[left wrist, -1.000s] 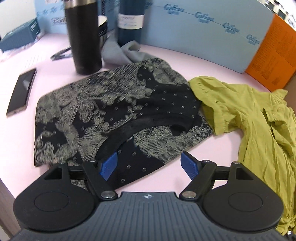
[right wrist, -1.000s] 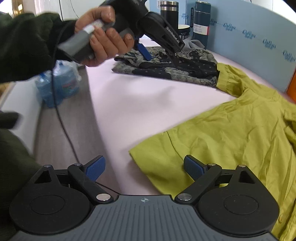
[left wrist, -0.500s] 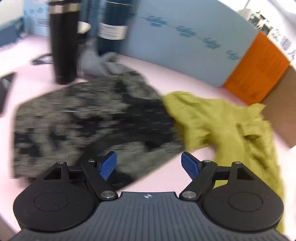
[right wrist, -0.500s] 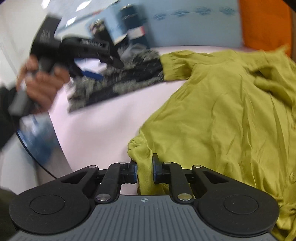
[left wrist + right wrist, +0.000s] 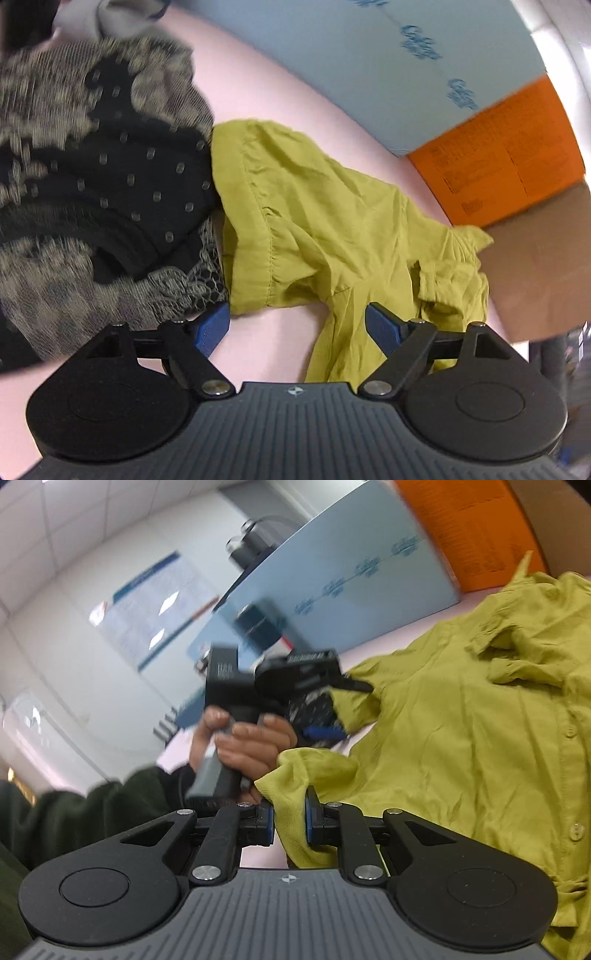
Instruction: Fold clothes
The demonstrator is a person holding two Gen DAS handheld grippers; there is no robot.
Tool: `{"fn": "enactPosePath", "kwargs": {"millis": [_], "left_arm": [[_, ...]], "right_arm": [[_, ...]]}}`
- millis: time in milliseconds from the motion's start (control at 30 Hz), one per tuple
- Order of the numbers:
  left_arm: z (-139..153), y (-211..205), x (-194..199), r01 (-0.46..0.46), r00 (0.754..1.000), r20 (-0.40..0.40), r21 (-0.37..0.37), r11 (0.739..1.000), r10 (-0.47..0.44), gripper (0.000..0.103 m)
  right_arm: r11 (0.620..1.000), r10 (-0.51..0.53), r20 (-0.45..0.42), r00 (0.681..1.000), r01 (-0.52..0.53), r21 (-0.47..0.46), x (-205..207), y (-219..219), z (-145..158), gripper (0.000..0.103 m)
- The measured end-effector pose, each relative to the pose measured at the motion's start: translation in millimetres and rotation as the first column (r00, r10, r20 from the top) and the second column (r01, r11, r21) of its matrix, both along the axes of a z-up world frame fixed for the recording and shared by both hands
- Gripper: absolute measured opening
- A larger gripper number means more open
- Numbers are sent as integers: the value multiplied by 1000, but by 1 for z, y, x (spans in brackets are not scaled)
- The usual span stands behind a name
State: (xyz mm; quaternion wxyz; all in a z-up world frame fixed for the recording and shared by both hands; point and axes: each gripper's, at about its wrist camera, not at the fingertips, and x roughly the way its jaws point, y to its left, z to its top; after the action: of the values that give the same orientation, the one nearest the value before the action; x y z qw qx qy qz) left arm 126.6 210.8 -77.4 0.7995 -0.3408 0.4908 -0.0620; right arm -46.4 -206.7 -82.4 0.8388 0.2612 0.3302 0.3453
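Right gripper (image 5: 289,825) pinches hem of crumpled olive-green shirt (image 5: 461,738); my left gripper (image 5: 297,328) empty, jaws opening over sleeve. Risk: snagging black lace garment (image 5: 92,184) beside it.

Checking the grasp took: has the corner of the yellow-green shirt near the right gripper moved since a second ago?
Yes. The right gripper is shut on the yellow-green shirt and that corner, earlier flat on the pink table, is now lifted off it.
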Motion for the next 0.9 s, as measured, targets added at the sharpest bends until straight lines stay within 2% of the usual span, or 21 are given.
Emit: {"fn": "enactPosePath", "kwargs": {"millis": [200,367,467,567,700,767,800,833,867,900], "left_arm": [[-3,-1,-10,-156,988,-31,-94,983,153,84],[-10,-6,-23,-314,949,-55,-155,937,309,85],[-11,-9,-28,-369,929,-70,-194,909,362,85],[-12,-10,-24,-405,914,-73,-201,892,399,85],[-8,-5,-2,-416,909,-39,-146,898,415,80],[-6,-5,10,-394,919,-30,-104,913,393,73],[-3,-6,15,-374,927,-22,-68,925,373,54],[-2,-9,21,-345,938,-19,-27,938,345,21],[-1,-12,26,-313,950,-18,14,950,313,9],[3,-16,29,-286,958,-2,52,957,286,7]], "right_arm": [[999,-45,-4,999,45,19,-1,-13,0,14],[998,-60,-5,998,60,21,2,-18,-3,14],[998,-60,-2,998,60,15,3,-19,-3,14],[998,-60,0,998,60,11,4,-21,-3,14],[998,-58,-5,998,58,4,4,-22,-4,14],[999,-53,-10,999,53,0,5,-22,-5,14],[999,-48,-15,999,48,-2,5,-22,-5,14],[999,-46,-22,999,46,-6,5,-21,-6,14],[999,-41,-36,999,41,-11,6,-20,-7,14],[999,-35,-51,998,35,-15,6,-20,-9,14]]}}
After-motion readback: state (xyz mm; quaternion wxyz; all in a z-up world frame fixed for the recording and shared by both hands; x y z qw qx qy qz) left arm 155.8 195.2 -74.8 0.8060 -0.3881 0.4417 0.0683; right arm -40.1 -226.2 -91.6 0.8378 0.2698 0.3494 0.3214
